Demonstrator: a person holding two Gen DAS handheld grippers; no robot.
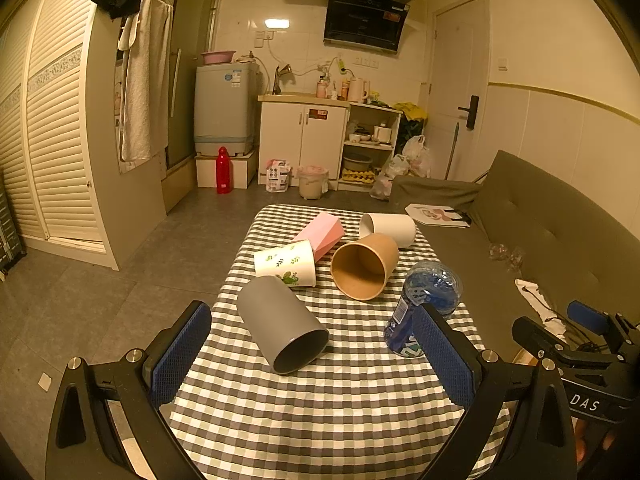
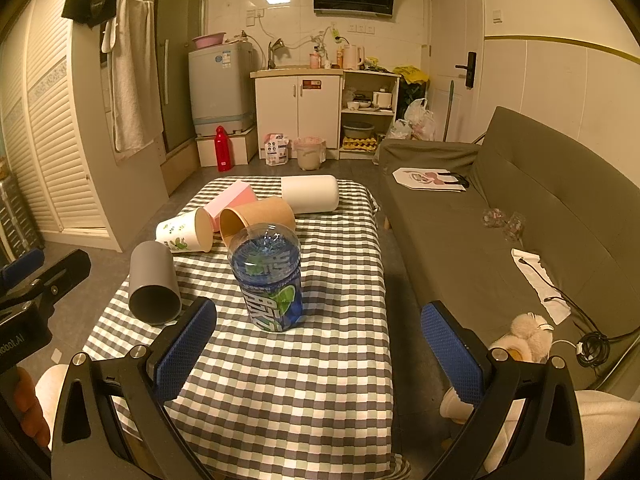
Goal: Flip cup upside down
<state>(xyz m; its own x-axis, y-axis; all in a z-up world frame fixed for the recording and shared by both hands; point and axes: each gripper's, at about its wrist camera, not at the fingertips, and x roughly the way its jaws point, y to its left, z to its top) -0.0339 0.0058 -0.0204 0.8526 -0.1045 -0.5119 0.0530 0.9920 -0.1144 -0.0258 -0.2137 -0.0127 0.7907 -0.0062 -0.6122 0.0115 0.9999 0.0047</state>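
Observation:
Several cups rest on a checked tablecloth (image 1: pixel 340 392). A grey cup (image 1: pixel 280 328) (image 2: pixel 154 284) lies on its side, mouth toward me, between and just beyond my left gripper's (image 1: pixel 312 354) open fingers. Farther back lie a white leaf-print cup (image 1: pixel 286 262) (image 2: pixel 184 234), a pink faceted cup (image 1: pixel 322 234) (image 2: pixel 234 198), a brown paper cup (image 1: pixel 366 266) (image 2: pixel 256 214) and a white cup (image 1: pixel 388 228) (image 2: pixel 310 194). A blue clear plastic cup (image 1: pixel 424 304) (image 2: pixel 268 276) stands base up. My right gripper (image 2: pixel 320 350) hangs open in front of it, holding nothing.
A grey sofa (image 2: pixel 520 208) runs along the table's right side with a bag (image 2: pixel 430 178), a cloth and cables on it. A plush toy (image 2: pixel 524 338) lies near my right finger. Kitchen cabinets (image 1: pixel 304 136), a washing machine and a red bottle (image 1: pixel 224 170) stand far behind.

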